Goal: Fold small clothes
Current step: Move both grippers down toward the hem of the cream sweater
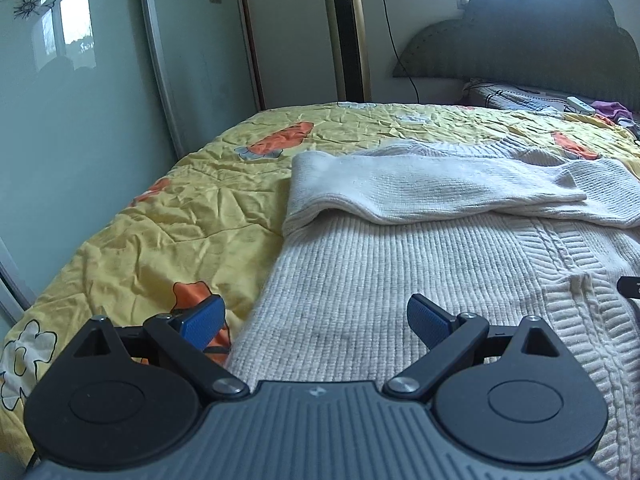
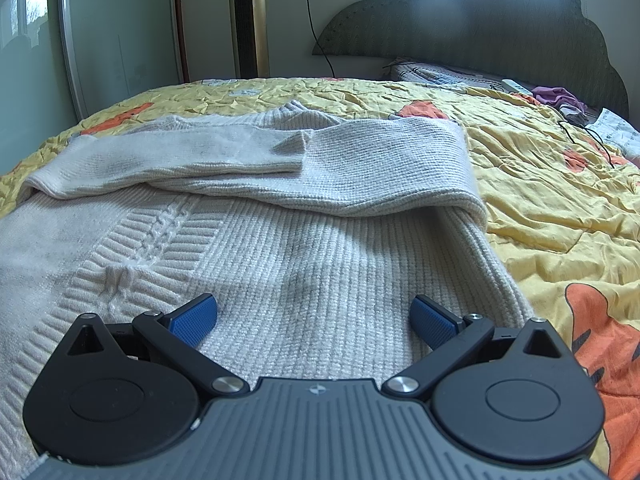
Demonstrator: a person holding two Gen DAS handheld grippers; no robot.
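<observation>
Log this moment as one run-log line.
stage: sleeves folded across sweater | left gripper: open, empty, over hem edge | right gripper: open, empty, over hem | surface: yellow quilt

Sweater point(image 1: 400, 280) lies flat on quilt point(image 1: 160, 220), which covers the bed. Both sleeves point(image 2: 360, 168) are folded across its upper body, the left one overlapping the right at centre frame. Left tool point(image 1: 316, 320) sits bottom centre of its view, over the sweater's left edge, one finger over quilt. Right tool point(image 2: 314, 320) sits bottom centre over the sweater's right half. Headboard point(image 1: 540, 40) upper right, pillow point(image 1: 512, 94) below it. Tower fan point(image 1: 346, 32) top centre behind the bed, wardrobe point(image 1: 80, 80) upper left.
</observation>
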